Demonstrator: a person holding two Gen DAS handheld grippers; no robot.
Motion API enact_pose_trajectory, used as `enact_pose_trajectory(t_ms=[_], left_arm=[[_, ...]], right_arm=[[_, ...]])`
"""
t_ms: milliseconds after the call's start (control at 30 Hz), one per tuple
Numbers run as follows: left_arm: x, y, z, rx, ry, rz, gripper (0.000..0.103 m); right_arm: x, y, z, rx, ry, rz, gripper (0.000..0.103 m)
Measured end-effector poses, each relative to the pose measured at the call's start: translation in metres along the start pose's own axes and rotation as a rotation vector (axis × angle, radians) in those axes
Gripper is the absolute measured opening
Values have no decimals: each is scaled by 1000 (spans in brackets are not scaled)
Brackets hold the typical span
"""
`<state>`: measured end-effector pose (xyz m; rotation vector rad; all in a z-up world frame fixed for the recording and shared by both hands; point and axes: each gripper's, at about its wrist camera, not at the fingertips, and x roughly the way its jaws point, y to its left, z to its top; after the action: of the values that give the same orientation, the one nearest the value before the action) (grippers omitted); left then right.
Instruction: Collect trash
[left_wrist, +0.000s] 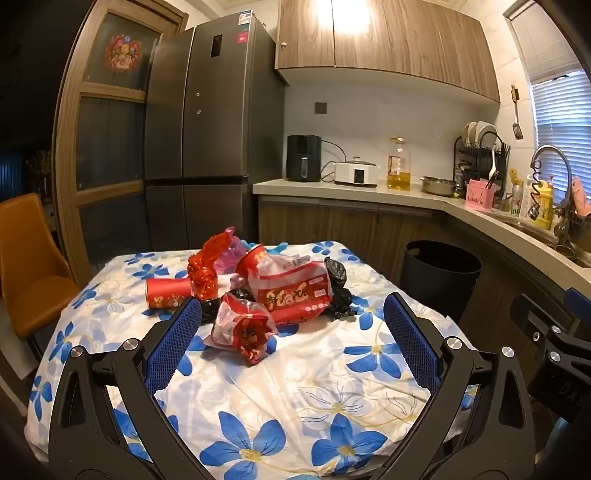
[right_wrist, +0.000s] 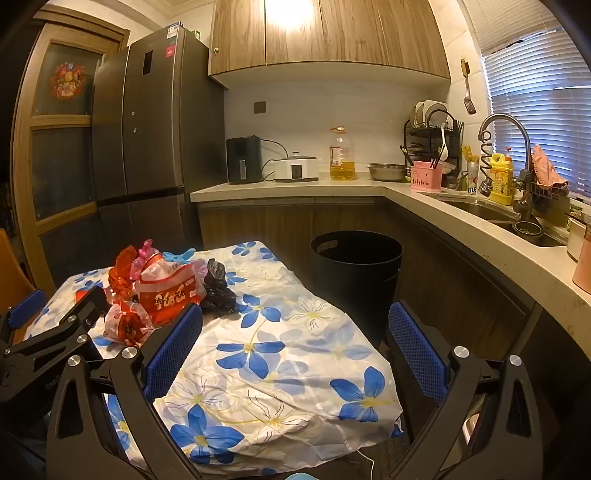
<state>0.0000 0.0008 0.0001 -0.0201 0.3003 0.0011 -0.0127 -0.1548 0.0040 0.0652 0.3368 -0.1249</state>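
Trash pile (left_wrist: 258, 291) heaped mid-tabletop (left_wrist: 332, 369), ahead of left tool (left_wrist: 291, 317): crinkly wrappers, red cup, black bag. Likely light, soft, slippery film; pinch bunched fold of nearest wrapper (left_wrist: 243, 328). Both tools gape, empty. Bin (right_wrist: 356, 258) beyond right tool (right_wrist: 295, 325).

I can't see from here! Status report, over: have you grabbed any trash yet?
Both tools open, empty: left tool, right tool. Trash pile untouched on flowered table. Black bin beside table. Nothing blocking.

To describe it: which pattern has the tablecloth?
White tablecloth with blue flowers; right wrist view shows it best.
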Motion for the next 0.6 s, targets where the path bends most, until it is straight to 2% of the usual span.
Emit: enact_pose_trajectory(t_ms=[600], left_arm=[[0, -2, 0, 5, -2, 2, 97]], right_arm=[[0, 0, 0, 1, 3, -1, 98]])
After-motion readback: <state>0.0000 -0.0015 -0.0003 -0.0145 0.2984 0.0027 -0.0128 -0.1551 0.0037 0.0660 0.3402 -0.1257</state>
